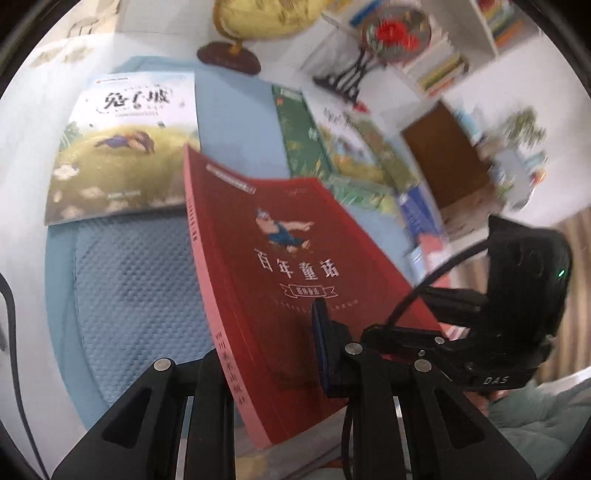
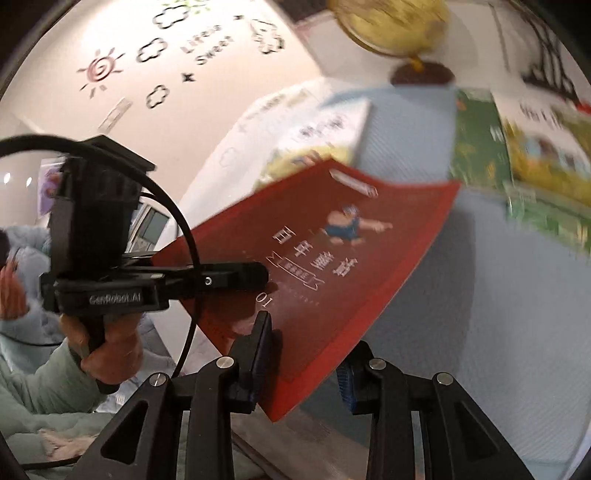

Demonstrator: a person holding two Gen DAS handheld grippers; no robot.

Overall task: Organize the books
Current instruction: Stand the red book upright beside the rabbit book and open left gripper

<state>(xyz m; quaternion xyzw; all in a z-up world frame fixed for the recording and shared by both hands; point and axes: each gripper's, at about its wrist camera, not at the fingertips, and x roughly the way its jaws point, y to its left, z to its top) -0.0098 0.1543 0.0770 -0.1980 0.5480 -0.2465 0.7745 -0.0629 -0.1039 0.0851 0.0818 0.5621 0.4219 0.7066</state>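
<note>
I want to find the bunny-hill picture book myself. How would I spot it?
Look at the blue mat on the white table, in front of the globe. The book lies flat at the mat's far left corner, beside the lifted red book. Its cover shows a grassy hill under pale sky with black writing on top, unlike the green-edged books across the mat.

Black grippers [image 2: 303,365], seemingly pale green sleeve [image 2: 33,384]

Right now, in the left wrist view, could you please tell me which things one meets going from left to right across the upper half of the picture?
White-and-green picture book with a meadow cover → yellow globe on a dark wooden base → dark green book → round red-flower ornament on a black stand → brown board.
</note>
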